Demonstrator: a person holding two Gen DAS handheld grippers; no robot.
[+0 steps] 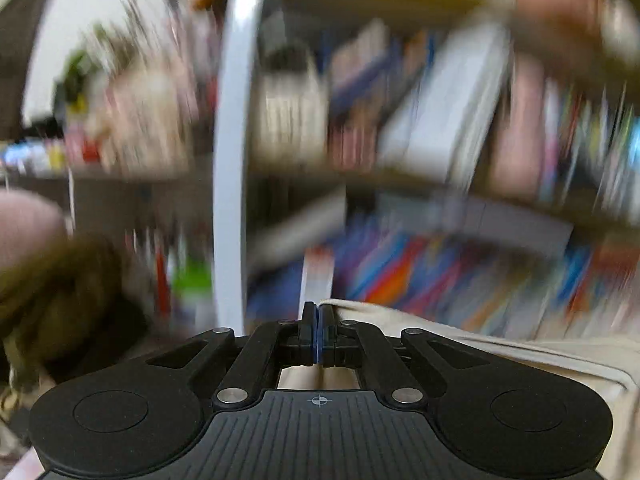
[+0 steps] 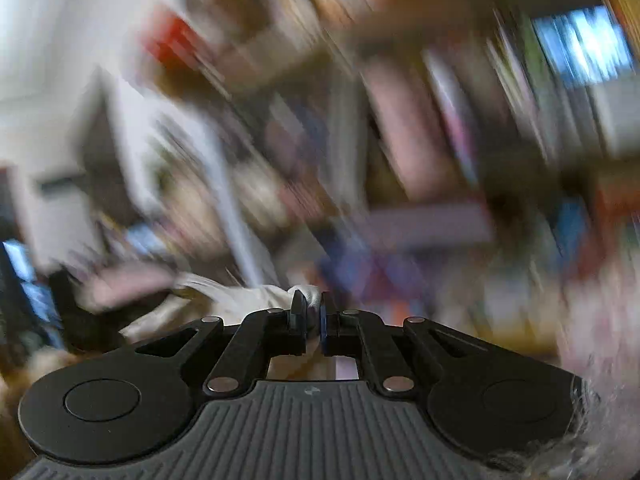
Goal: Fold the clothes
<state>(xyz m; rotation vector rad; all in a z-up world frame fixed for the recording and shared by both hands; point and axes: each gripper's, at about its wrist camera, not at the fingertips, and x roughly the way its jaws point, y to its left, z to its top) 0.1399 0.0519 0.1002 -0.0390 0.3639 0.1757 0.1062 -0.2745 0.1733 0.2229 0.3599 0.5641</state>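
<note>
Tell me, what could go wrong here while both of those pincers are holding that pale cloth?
The left gripper pinches only a thin edge of the cream cloth, so a tug could pull it free. The right gripper holds a small bunched bit of the same cloth, which may crease the fold. Both views are heavily blurred, so the crowded bookshelves ahead are hard to judge; the cloth might snag there.

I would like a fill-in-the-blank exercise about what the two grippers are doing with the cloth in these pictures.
1. The left gripper is ____ on the cream cloth.
2. From the left gripper, the cloth trails toward the ____ side of the picture.
3. Behind both grippers, blurred shelves hold many ____.
4. The right gripper pinches ____ fabric.

Missing words: shut; right; books; white
</note>
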